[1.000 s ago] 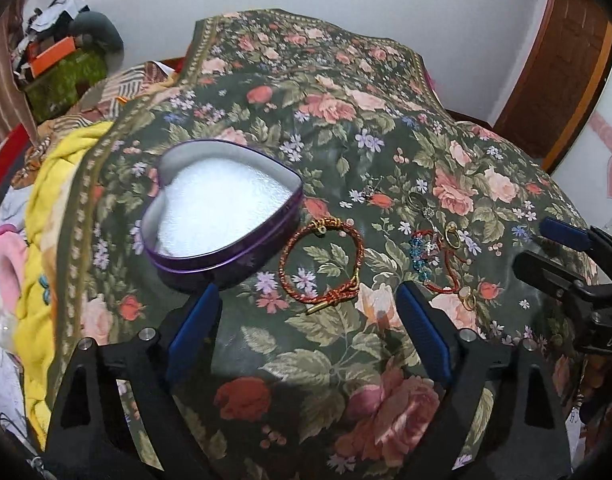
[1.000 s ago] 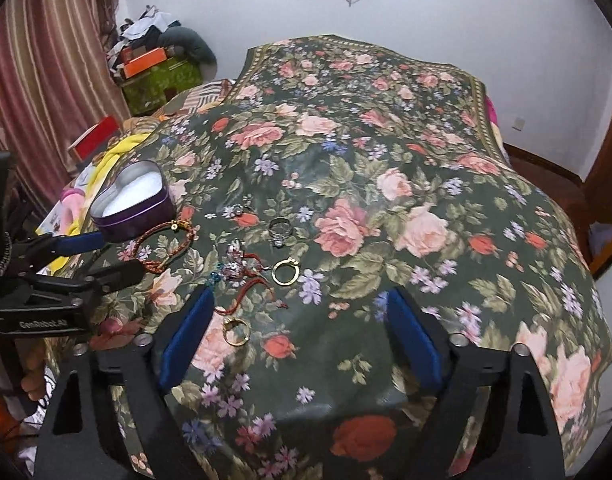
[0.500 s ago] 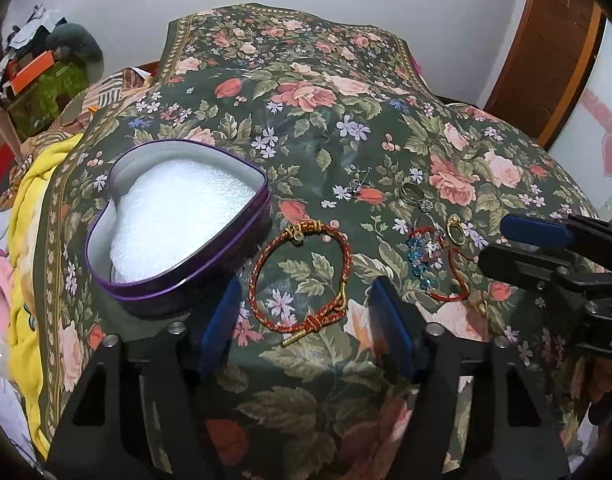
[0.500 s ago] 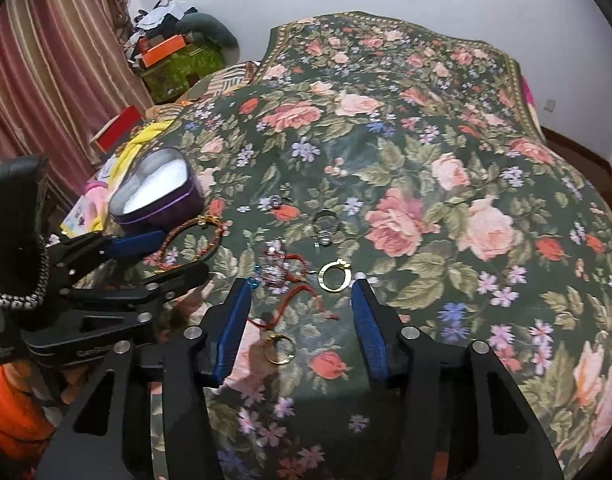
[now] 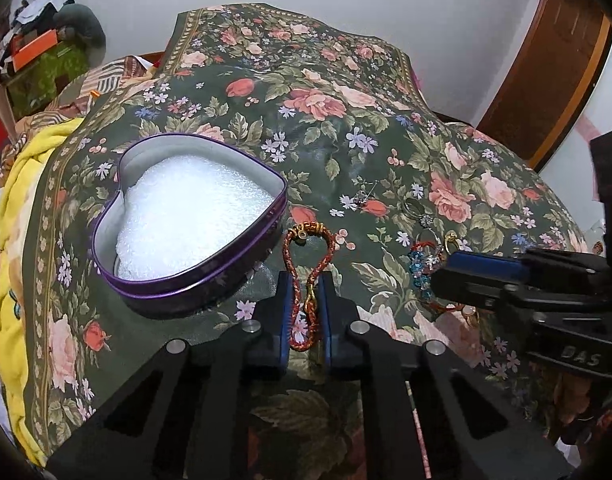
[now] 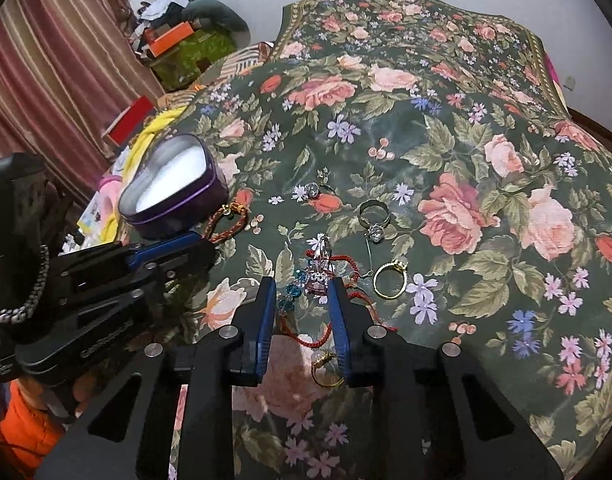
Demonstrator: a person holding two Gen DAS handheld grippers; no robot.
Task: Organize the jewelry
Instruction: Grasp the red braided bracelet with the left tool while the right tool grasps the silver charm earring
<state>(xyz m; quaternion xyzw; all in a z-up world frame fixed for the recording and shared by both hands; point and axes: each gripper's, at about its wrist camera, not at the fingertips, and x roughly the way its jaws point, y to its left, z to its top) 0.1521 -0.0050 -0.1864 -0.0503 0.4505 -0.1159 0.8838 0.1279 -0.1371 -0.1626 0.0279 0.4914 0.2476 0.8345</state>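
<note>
A red-and-gold braided bracelet (image 5: 306,256) is squeezed into a narrow loop between the pads of my left gripper (image 5: 305,304), which is shut on it beside the open purple heart tin (image 5: 194,280) lined with white foam. My right gripper (image 6: 302,312) is open but narrowed, straddling a red cord bracelet with blue beads (image 6: 306,280) that lies on the floral bedspread. A silver stone ring (image 6: 373,216), a gold ring (image 6: 390,278), a crystal stud (image 6: 312,189) and a small gold ring (image 6: 326,368) lie loose around it. The heart tin (image 6: 174,200) sits to the left.
The bedspread (image 5: 346,140) slopes away on all sides. A yellow blanket (image 5: 18,200) lies along its left edge, with piled clutter (image 5: 38,52) behind. A wooden door (image 5: 546,60) stands at the right, a striped curtain (image 6: 46,60) at the left.
Both grippers moved down and forward onto the jewelry. The left one shut on the braided bracelet, pinching it narrow. The right one's fingers narrowed around the beaded cord bracelet.
</note>
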